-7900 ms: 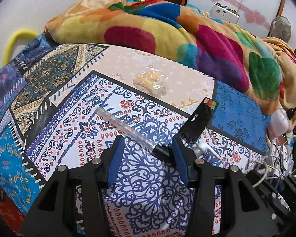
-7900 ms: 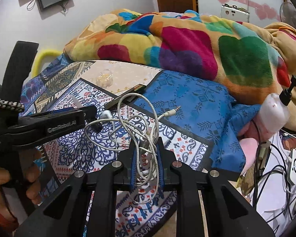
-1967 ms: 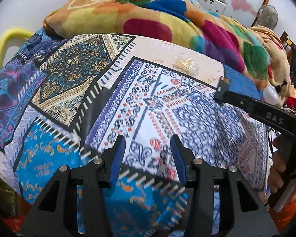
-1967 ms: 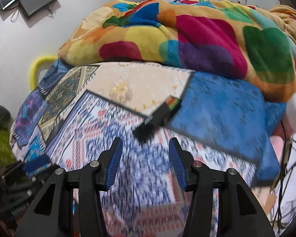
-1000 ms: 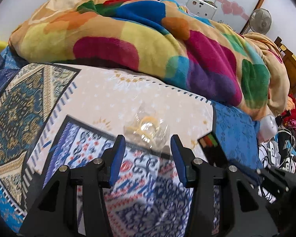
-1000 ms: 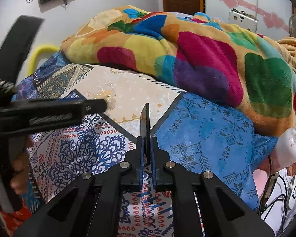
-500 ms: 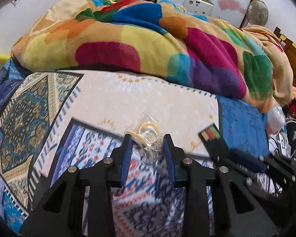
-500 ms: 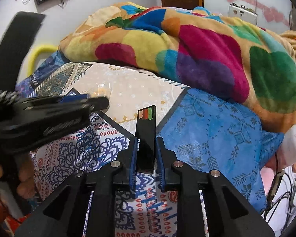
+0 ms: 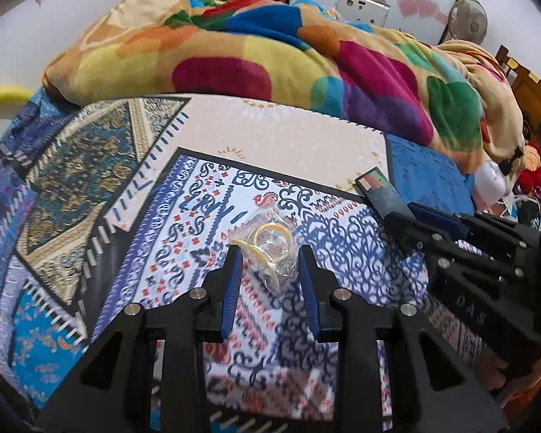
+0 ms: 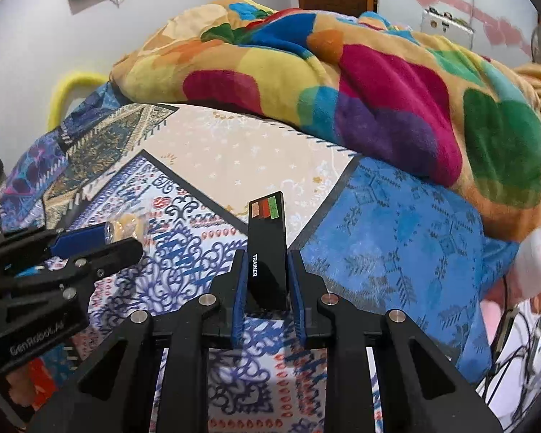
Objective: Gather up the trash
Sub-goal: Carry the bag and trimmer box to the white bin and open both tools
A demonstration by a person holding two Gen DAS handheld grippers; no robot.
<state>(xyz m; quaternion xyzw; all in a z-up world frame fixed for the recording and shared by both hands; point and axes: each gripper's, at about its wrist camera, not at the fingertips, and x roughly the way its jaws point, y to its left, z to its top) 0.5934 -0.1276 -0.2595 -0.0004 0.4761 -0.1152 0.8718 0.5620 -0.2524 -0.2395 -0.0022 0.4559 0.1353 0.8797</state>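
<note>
Two grabs underway beside the heaped multicoloured blanket (image 9: 270, 57): left tool (image 9: 270, 263) clamped on crinkled clear plastic bag (image 9: 270, 245), right tool (image 10: 267, 281) clamped on flat black "TRAINER" card (image 10: 267, 245), lift-off next.

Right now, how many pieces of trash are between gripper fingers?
2. The clear plastic bag of rubber bands sits in the left hand-held gripper; the flat black box sits in the right hand-held gripper. Others may be hidden.

the clear bag (image 9: 270, 249) is thin, crinkled, glossy plastic. the black packet (image 10: 267, 252) looks smooth and faintly shiny. the blanket (image 9: 306, 65) is soft, fuzzy fleece; the bedsheet (image 9: 90, 180) is flat, matt printed cloth.
</note>
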